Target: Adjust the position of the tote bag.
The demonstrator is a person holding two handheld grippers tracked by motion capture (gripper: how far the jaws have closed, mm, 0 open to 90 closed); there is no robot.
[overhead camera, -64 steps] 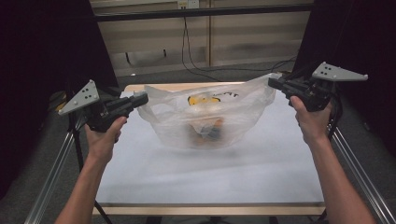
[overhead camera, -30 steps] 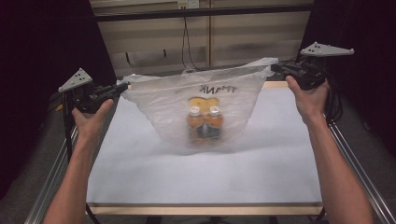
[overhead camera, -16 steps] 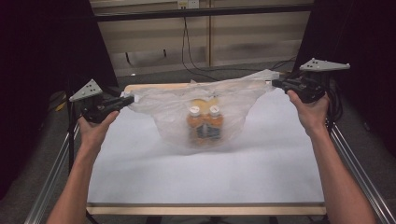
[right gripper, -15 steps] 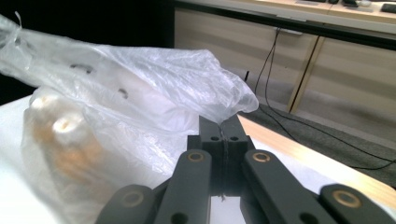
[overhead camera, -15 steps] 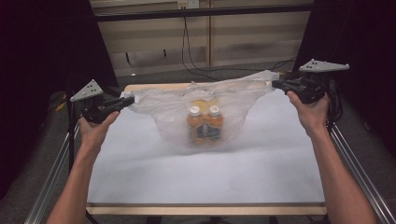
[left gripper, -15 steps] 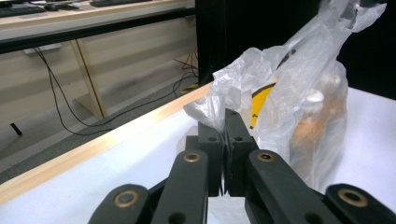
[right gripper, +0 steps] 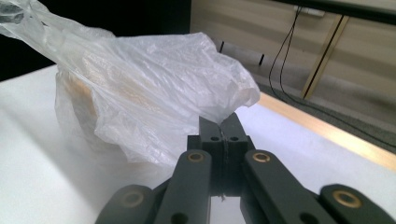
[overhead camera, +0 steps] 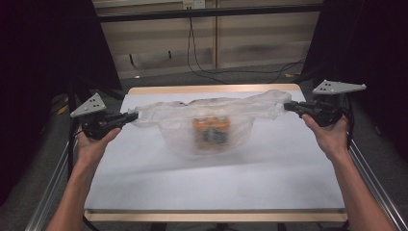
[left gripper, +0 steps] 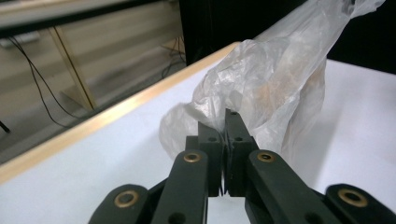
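A: Your left gripper (overhead camera: 129,116) and right gripper (overhead camera: 287,106) each clamped an edge of the plastic bag (overhead camera: 211,126); it sagged mid-table (overhead camera: 144,183), bottles (overhead camera: 211,132) inside.

B: Setting-down step, I judged. Next you needed slack, then release.

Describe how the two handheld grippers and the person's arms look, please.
Each gripper, the left gripper and the right gripper, is black with a grey three-cornered plate on top bearing small dark dots. In the gripper views, the black jaw links carry brass-coloured round pivots. The forearms are bare, with no sleeves showing.
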